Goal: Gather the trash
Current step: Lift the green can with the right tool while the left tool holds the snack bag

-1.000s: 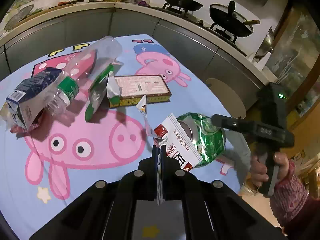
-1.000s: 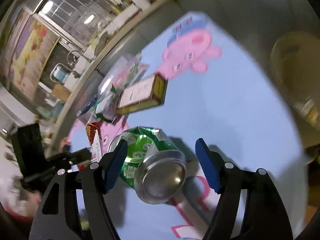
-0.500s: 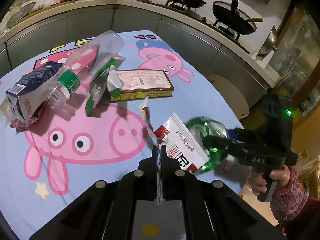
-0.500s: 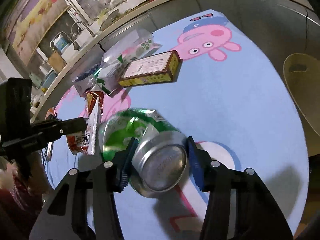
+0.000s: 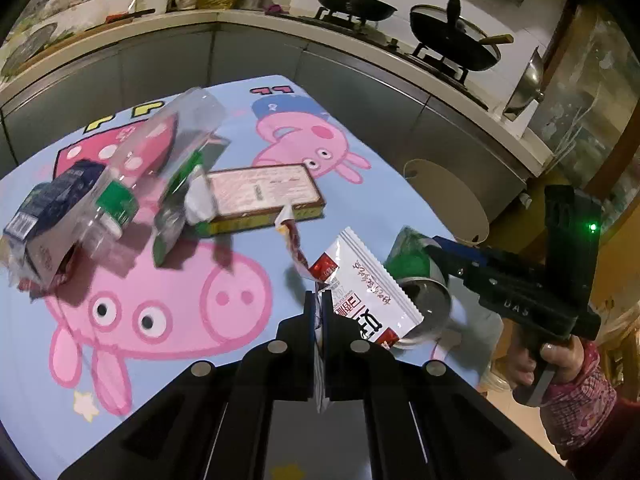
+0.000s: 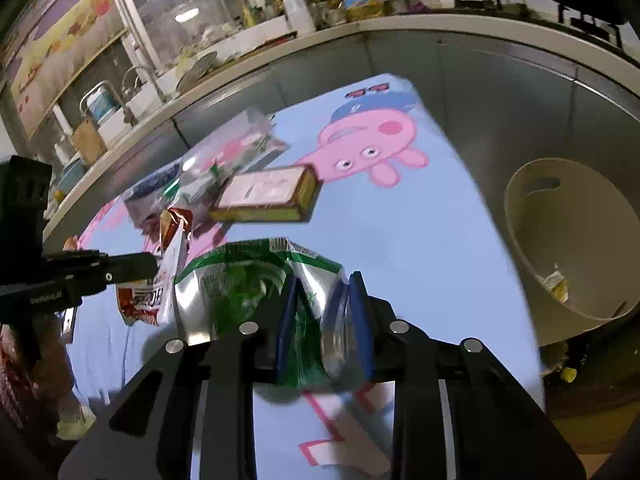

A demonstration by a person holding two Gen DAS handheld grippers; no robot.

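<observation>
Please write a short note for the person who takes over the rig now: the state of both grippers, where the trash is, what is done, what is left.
Left gripper: jaws shut on the white and red wrapper.
Right gripper: jaws shut on the crushed green can, above the table.
Cream bin stands beside the table on the right; some scraps lie inside.
Done: both pieces gripped.
Left: drop both in the bin, then collect the flat box, plastic bottle, green wrapper and blue carton.

Grey cabinets [image 5: 168, 68] under a pale curved counter [image 5: 256, 20], pans on a stove [image 5: 452, 68], barred window [image 6: 192, 4].
</observation>
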